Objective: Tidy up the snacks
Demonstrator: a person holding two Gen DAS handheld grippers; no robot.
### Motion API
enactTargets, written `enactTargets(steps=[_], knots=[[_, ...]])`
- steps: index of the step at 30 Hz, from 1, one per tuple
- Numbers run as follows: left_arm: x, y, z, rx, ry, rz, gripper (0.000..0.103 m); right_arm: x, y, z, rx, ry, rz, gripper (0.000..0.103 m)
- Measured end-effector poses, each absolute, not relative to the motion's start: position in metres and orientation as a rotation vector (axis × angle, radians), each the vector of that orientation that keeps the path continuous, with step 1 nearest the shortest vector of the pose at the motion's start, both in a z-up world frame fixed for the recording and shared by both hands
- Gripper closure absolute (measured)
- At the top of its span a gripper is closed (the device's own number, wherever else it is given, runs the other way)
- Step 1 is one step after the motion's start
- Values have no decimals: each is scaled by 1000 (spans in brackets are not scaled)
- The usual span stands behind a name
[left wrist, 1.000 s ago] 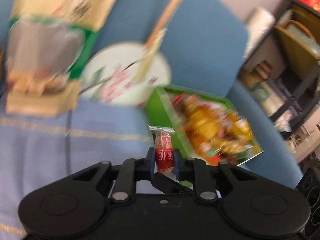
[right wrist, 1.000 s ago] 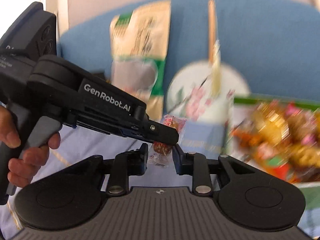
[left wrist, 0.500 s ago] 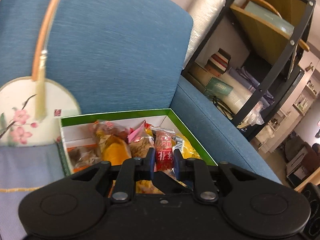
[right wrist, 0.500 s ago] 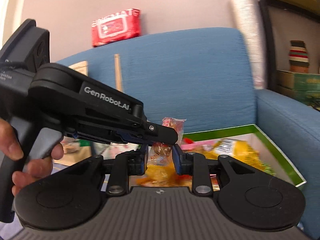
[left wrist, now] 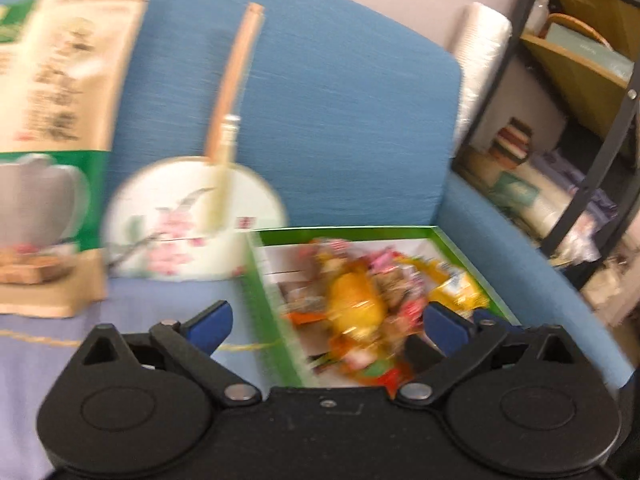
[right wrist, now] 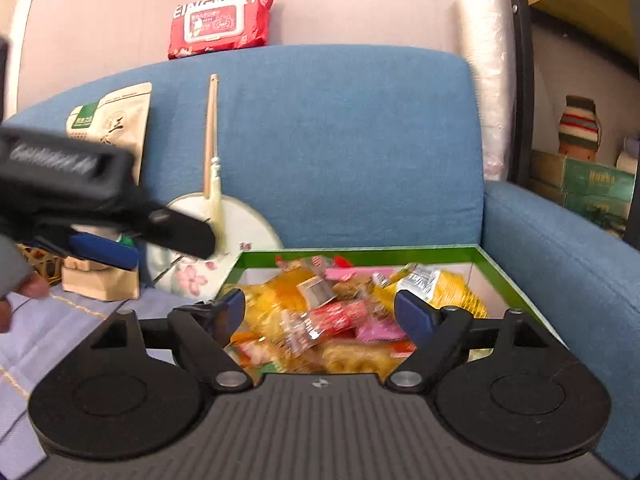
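A green-rimmed box (left wrist: 344, 232) (right wrist: 360, 250) full of wrapped snacks (left wrist: 356, 308) (right wrist: 436, 284) sits on the blue sofa seat. My left gripper (left wrist: 326, 322) hovers at the box's near left corner, its jaws opening wide with nothing between the blue pads. My right gripper (right wrist: 320, 310) hangs over the box's near edge, jaws also opening and empty. A red wrapped candy (right wrist: 328, 316) lies on top of the pile just beyond it. The left gripper (right wrist: 174, 252) also shows blurred at the left of the right wrist view.
A round flowered fan (left wrist: 192, 220) (right wrist: 224, 236) and a tall paper bag (left wrist: 52, 140) (right wrist: 112, 128) lean on the sofa back (right wrist: 340, 140). A red wipes pack (right wrist: 220, 20) lies on top. A black shelf (left wrist: 592, 140) stands right. A lilac cloth (left wrist: 40, 352) covers the seat.
Both grippers were shut on small wrapped candies and have opened wide; the candies are out of the jaws. The left gripper has swung back toward the left.
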State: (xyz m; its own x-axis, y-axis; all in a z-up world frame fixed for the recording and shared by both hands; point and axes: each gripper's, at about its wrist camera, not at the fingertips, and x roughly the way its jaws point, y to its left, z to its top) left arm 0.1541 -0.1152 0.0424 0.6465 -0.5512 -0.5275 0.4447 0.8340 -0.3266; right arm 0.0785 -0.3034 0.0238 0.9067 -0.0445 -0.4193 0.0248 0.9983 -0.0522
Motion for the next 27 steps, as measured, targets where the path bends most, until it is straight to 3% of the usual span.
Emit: enactTargets(steps=[12, 27], knots=[[59, -77, 14, -92, 708, -406, 0, -11, -281, 8, 21, 548, -291, 0], [38, -83, 18, -58, 693, -304, 0, -32, -273, 24, -51, 540, -351, 0]])
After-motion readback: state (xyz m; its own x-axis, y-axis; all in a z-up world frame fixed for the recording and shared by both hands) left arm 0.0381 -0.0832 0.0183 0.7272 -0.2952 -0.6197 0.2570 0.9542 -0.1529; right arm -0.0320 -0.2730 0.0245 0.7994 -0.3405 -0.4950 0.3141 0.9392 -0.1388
